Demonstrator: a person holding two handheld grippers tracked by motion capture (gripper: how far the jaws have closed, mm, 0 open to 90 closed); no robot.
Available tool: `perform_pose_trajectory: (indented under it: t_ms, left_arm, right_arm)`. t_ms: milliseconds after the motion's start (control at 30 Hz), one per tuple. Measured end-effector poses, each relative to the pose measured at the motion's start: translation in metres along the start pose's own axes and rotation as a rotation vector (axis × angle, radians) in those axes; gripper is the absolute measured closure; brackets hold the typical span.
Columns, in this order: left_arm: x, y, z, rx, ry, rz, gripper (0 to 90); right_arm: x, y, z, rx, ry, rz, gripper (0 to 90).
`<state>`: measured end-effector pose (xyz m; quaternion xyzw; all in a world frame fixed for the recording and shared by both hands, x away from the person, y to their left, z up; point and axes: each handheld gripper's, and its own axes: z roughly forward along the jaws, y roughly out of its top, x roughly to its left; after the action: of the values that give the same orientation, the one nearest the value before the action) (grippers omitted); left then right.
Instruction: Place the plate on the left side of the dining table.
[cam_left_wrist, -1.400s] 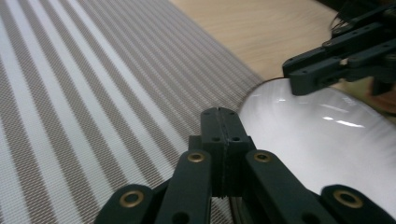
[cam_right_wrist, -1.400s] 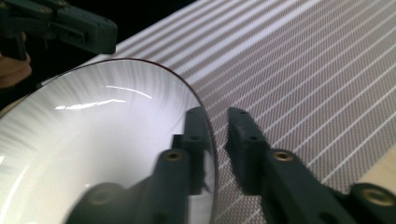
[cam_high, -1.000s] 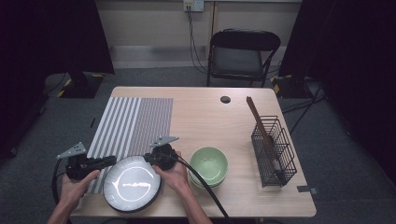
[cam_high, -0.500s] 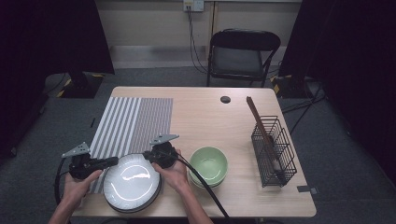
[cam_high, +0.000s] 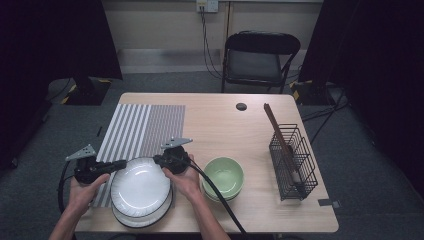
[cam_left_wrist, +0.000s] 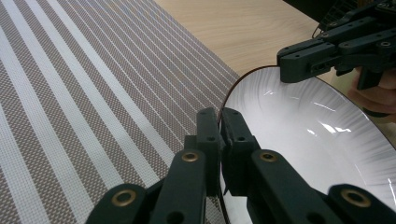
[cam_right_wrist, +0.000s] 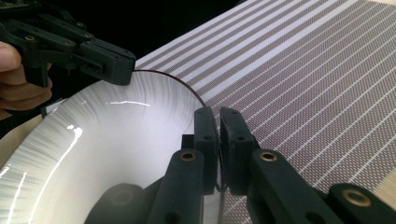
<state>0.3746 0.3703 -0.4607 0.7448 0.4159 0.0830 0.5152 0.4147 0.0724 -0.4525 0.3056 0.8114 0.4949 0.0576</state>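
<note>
Two grippers pinch one white plate (cam_high: 140, 185) from opposite sides. We see the left gripper (cam_high: 121, 164) with its jaws pressed onto the plate's left rim, and in the left gripper view (cam_left_wrist: 219, 126) the dark rim runs between the two black jaws. The right gripper (cam_high: 159, 160) clamps the plate's far right rim in the same way; in the right gripper view (cam_right_wrist: 218, 126) its jaws close on the edge. Each gripper view shows the other gripper across the plate, gripping the opposite rim. The plate sits at the near left of the table (cam_high: 225, 120), above a second plate (cam_high: 145, 219) whose edge shows beneath it; we cannot tell whether the two touch. Just beyond the plates lies a striped placemat (cam_high: 145, 127). To the right, near the right hand (cam_high: 186, 181), stand green bowls (cam_high: 224, 175), one stacked in another. Farther right is a black wire rack (cam_high: 292, 160) with a brown utensil (cam_high: 277, 132) leaning in it.
</note>
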Motion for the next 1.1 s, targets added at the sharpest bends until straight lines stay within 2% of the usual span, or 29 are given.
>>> perform_pose_trajectory:
  t_ms: [100, 200, 300, 333, 367, 400, 467, 567, 700, 800, 867, 900, 933, 1000, 1100]
  left_arm:
    - [0.0, -0.004, 0.001, -0.008, -0.008, -0.015, 87.1]
    - [-0.004, -0.006, -0.002, 0.022, 0.022, 0.009, 86.3]
    - [-0.004, -0.01, -0.006, 0.045, 0.036, 0.001, 78.5]
    - [-0.004, -0.012, -0.006, 0.043, 0.022, -0.006, 79.4]
    - [-0.004, -0.013, -0.006, 0.041, 0.017, -0.001, 84.1]
    - [-0.006, -0.013, -0.006, 0.036, 0.022, 0.001, 85.3]
    - [-0.006, -0.012, -0.005, 0.037, 0.023, 0.001, 85.8]
    - [-0.004, -0.014, -0.005, 0.023, 0.015, -0.009, 86.2]
    - [-0.004, -0.016, -0.006, 0.011, 0.012, -0.024, 86.5]
    - [-0.004, -0.017, -0.007, 0.003, 0.012, -0.025, 86.6]
    - [-0.004, -0.017, -0.008, 0.003, 0.016, -0.021, 86.7]
    - [-0.004, -0.016, -0.008, 0.003, 0.017, -0.021, 86.8]
    - [-0.005, -0.016, -0.008, 0.001, 0.017, -0.034, 86.9]
    - [-0.003, -0.016, -0.008, -0.002, 0.013, -0.04, 87.1]
    - [-0.002, -0.013, -0.009, -0.005, 0.024, -0.037, 87.2]
  right_arm:
    - [-0.002, -0.003, 0.0, 0.007, 0.008, 0.004, 86.8]
    - [-0.003, -0.007, 0.001, 0.007, 0.011, 0.015, 86.8]
    - [-0.002, -0.006, 0.0, 0.009, 0.008, 0.009, 87.0]
    - [-0.003, -0.007, -0.001, 0.011, 0.009, 0.009, 87.0]
    - [-0.003, -0.007, -0.001, 0.011, 0.012, 0.012, 87.0]
    - [-0.003, -0.007, -0.001, 0.01, 0.011, 0.006, 86.8]
    - [-0.002, -0.007, -0.001, 0.011, -0.001, 0.015, 85.2]
    - [-0.001, -0.01, 0.0, 0.027, -0.022, 0.016, 78.3]
    - [-0.001, -0.016, -0.002, 0.034, -0.018, 0.029, 76.5]
    - [0.001, -0.019, -0.001, 0.038, -0.026, 0.048, 71.3]
    - [0.0, -0.022, -0.001, 0.032, -0.006, 0.068, 76.0]
    - [0.001, -0.022, -0.001, 0.031, 0.008, 0.072, 81.2]
    - [0.002, -0.022, -0.001, 0.035, 0.018, 0.066, 82.9]
    - [0.002, -0.022, -0.001, 0.031, 0.016, 0.065, 84.6]
    - [0.001, -0.019, -0.002, -0.006, 0.014, 0.083, 86.1]
